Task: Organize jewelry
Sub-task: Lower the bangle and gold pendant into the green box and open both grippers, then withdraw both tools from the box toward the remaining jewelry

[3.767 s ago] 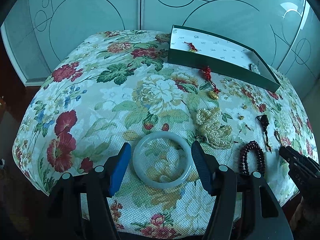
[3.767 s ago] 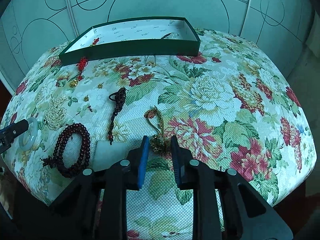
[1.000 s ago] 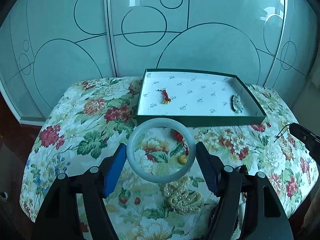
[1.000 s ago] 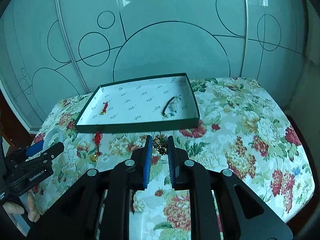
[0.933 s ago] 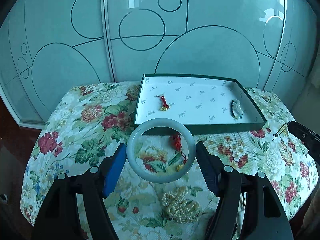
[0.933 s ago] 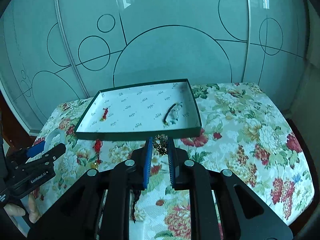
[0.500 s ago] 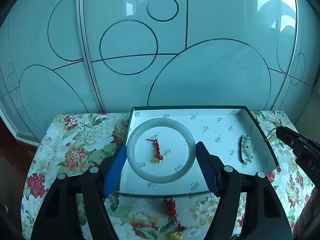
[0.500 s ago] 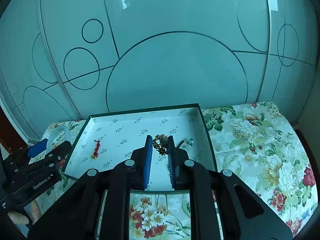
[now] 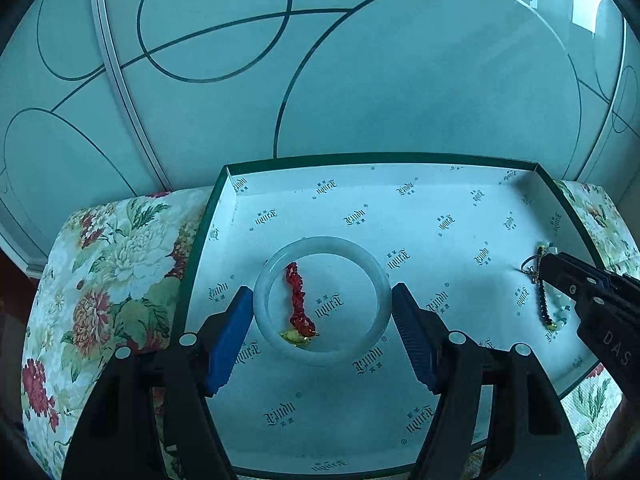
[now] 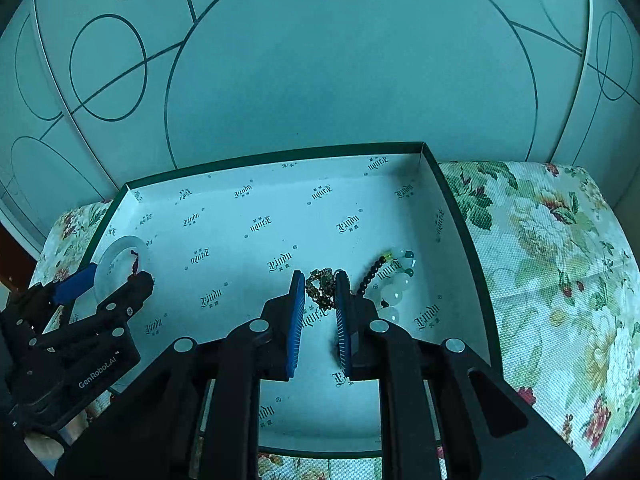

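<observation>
Bangle, pale jade, clamped between pads of left hand-held gripper over green box, above red cord charm. Right hand-held gripper narrow, pinching brass-coloured chain beside beaded bracelet in box.

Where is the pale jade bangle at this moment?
The jade bangle is held in the left gripper above the left part of the green box, framing the red knotted charm in the left wrist view.
</observation>
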A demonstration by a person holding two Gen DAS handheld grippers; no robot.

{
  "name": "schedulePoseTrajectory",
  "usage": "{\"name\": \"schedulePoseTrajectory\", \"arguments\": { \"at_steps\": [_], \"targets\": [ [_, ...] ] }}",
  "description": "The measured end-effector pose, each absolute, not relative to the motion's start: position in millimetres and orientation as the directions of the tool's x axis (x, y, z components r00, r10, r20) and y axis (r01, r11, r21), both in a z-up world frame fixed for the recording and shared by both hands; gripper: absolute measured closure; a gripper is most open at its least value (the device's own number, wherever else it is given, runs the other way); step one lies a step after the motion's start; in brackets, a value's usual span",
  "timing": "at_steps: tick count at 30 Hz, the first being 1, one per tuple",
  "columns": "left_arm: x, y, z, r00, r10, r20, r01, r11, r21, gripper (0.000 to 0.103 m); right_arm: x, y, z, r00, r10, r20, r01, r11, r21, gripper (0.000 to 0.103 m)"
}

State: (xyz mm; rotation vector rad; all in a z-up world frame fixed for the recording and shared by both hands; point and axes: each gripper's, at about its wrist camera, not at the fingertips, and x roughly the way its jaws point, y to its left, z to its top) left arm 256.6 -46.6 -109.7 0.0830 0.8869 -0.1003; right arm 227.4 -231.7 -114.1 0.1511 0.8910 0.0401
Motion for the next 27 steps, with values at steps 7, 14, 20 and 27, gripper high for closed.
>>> {"name": "schedulePoseTrajectory", "arguments": {
  "at_steps": [7,14,20,27],
  "targets": [
    [254,-45,-117,0.587,-0.065,-0.807,0.116,0.993,0.004,0.033,222,-232,-109,0.649,0.094,-0.755,0.03,0.988,0.148,0.077],
    [234,-40,-86,0.636,-0.071,-0.768,0.125,0.992,0.012,0.032,192,-243,-79,0.691,0.101,-0.716,0.035,0.984,0.173,0.074],
    [207,-21,-63,0.662,-0.081,-0.745,0.099,0.995,-0.021,0.033,146,-250,-74,0.687,0.106,-0.719,0.039,0.982,0.182,0.074],
    [160,7,-69,0.641,-0.055,-0.766,0.047,0.998,-0.032,0.033,87,-250,-89,0.655,0.114,-0.747,0.044,0.981,0.188,0.074]
  ]
}}
